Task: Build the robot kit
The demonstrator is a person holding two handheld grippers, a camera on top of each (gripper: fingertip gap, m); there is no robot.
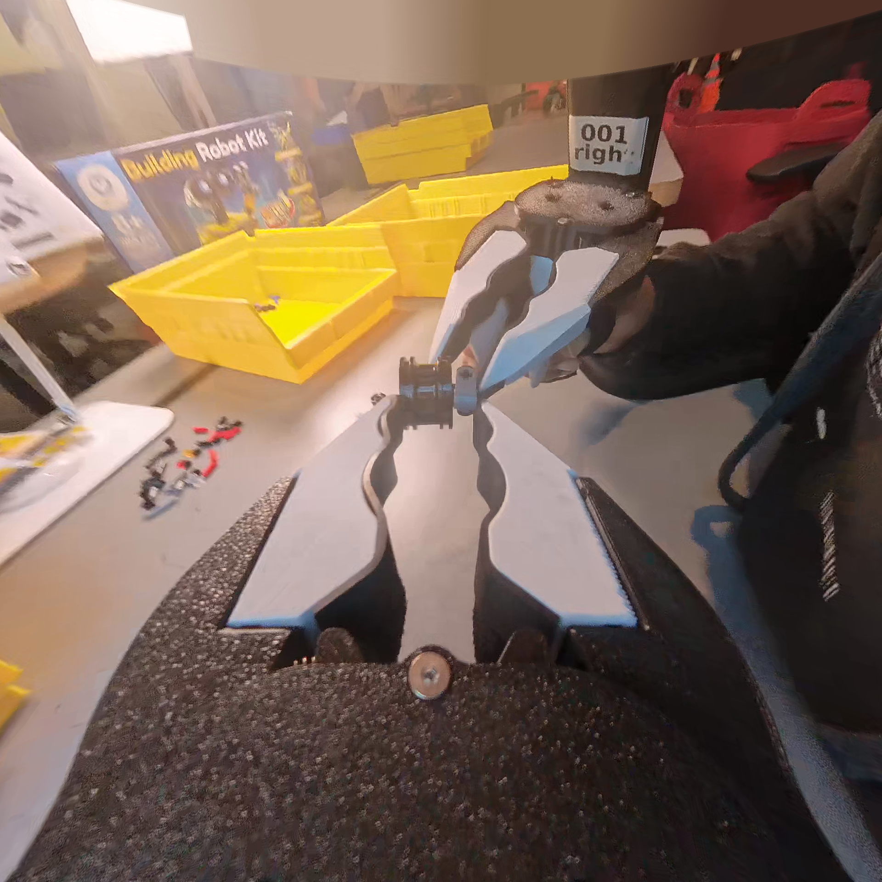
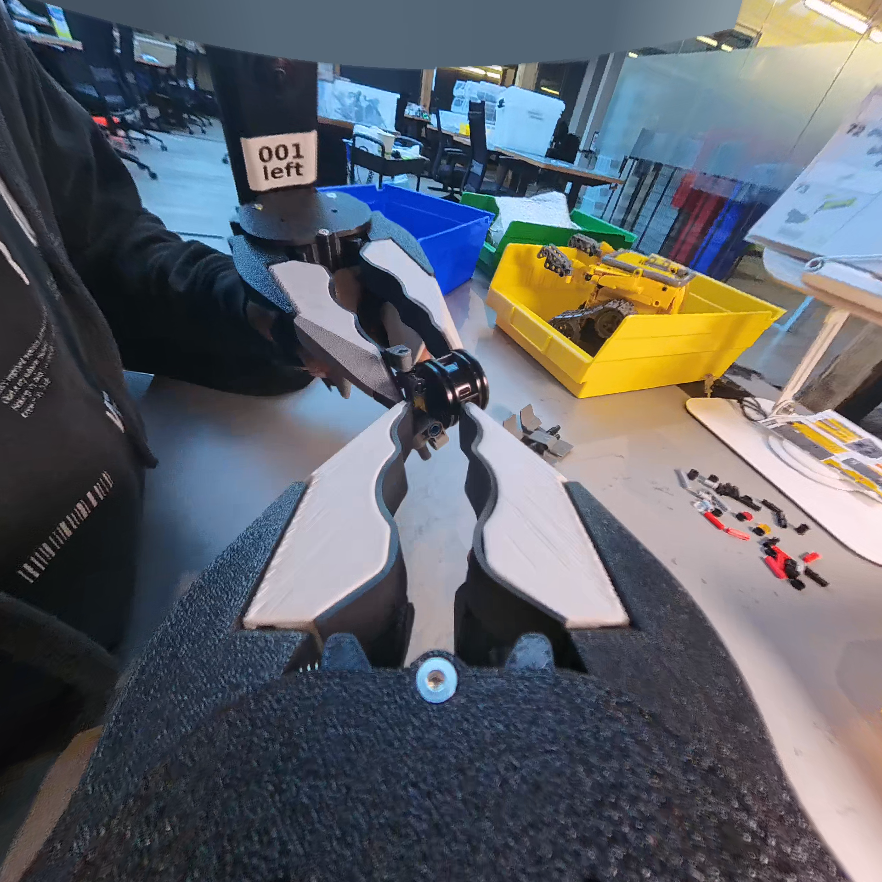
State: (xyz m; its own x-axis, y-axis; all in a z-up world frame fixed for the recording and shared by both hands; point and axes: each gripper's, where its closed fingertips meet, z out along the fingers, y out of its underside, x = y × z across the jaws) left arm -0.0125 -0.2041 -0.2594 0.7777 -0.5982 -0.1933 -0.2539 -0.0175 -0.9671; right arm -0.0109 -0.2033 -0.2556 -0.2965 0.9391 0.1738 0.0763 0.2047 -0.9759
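Partly hidden: black wheel hub (image 2: pixel 446 384) between tongs (image 2: pixel 432 410).

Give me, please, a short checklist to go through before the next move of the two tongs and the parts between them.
1. Left tongs closed on the black, ribbed plastic wheel hub: ok.
2. Right tongs closed on the small grey plastic connector: ok.
3. Connector touching the side of the hub: ok.
4. Connector fully seated in the hub: cannot tell, the joint is hidden.
5. Both parts held above the grey table, not resting on it: ok.
6. Scattered small black and red plastic pieces lying well apart from both tongs: ok.
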